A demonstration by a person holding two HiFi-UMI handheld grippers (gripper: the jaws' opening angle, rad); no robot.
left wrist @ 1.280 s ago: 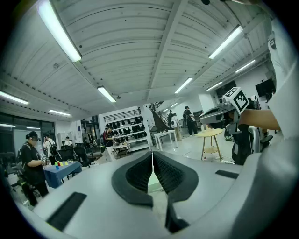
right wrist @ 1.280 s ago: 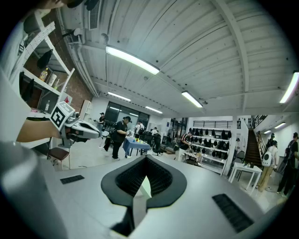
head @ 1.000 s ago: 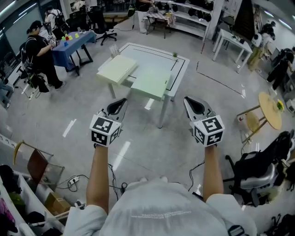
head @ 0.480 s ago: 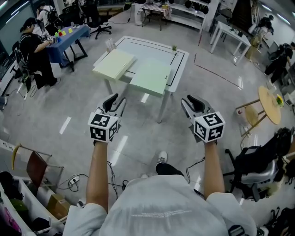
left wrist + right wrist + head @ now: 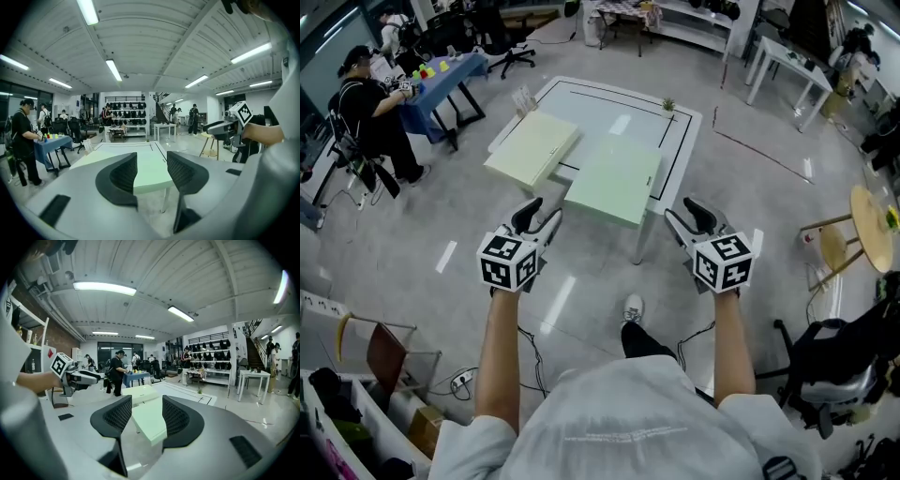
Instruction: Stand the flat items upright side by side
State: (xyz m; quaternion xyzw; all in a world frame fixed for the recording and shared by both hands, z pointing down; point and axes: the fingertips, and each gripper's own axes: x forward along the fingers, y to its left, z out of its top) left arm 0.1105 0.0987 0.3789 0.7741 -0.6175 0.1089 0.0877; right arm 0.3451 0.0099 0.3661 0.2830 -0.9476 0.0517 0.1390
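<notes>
Left tongs (image 5: 542, 215) and right tongs (image 5: 685, 214), just opened, are spread and empty, well short of the bench (image 5: 609, 101), where only the head view shows the yellow panel (image 5: 532, 148) and green panel (image 5: 614, 176) whole, flat, side by side, overhanging its near edge.

We saw a grey floor (image 5: 441, 234) polished smooth, glossy enough to throw back the ceiling lights. The table (image 5: 609, 108) had a white, smooth top with a faint sheen. On it the pale yellow board (image 5: 532, 148) and the pale green board (image 5: 614, 176) looked matt and even, with no shine. The left gripper (image 5: 542, 214) and right gripper (image 5: 682, 212) wore matt grey shells that looked like plastic, their black pads (image 5: 123, 174) finely ribbed. The person's white shirt (image 5: 628, 422) was soft cloth.
</notes>
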